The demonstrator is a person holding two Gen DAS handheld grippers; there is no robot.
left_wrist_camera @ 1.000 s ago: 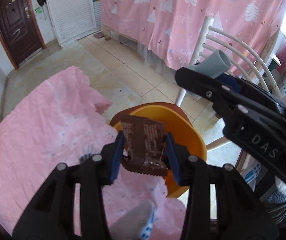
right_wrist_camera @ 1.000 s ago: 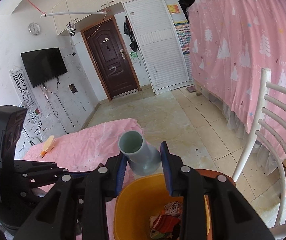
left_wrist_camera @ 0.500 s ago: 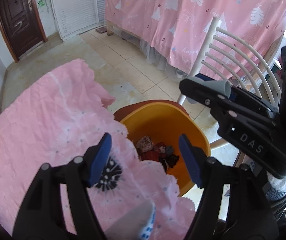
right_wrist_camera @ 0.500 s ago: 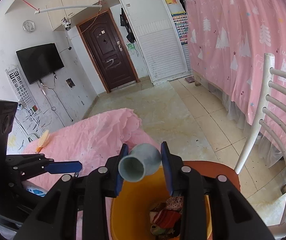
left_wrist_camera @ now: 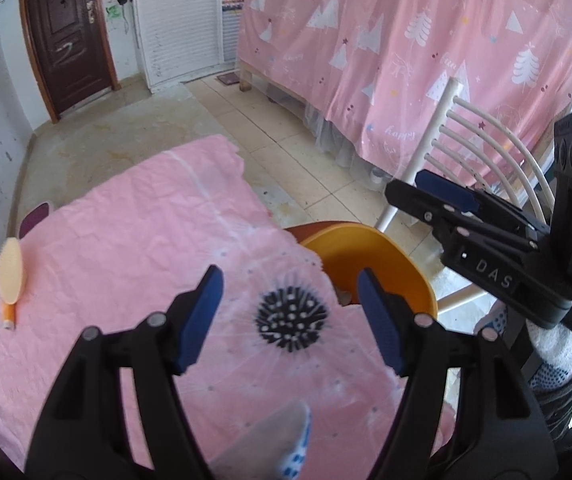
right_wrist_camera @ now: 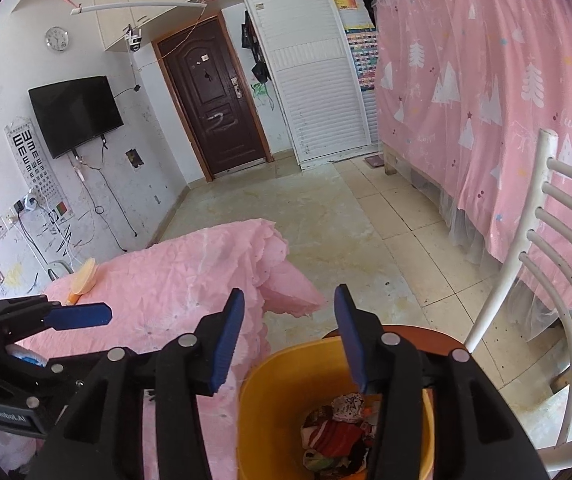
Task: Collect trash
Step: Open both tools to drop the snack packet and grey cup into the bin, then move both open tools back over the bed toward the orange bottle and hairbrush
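While both tools, left point(left_wrist_camera: 288, 306) and right point(right_wrist_camera: 288, 332), gape empty, the orange bin point(right_wrist_camera: 270, 408) holds crumpled wrappers point(right_wrist_camera: 338, 436).

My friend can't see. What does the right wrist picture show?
The right gripper is open and empty above an orange bin with crumpled wrappers inside. A table under a pink cloth stands to its left, a white chair to its right, and a dark door is far behind.

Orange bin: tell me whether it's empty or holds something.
Not empty. The right wrist view looks down into the orange bin, and crumpled wrappers lie at its bottom. The right tool is open above it, holding nothing.
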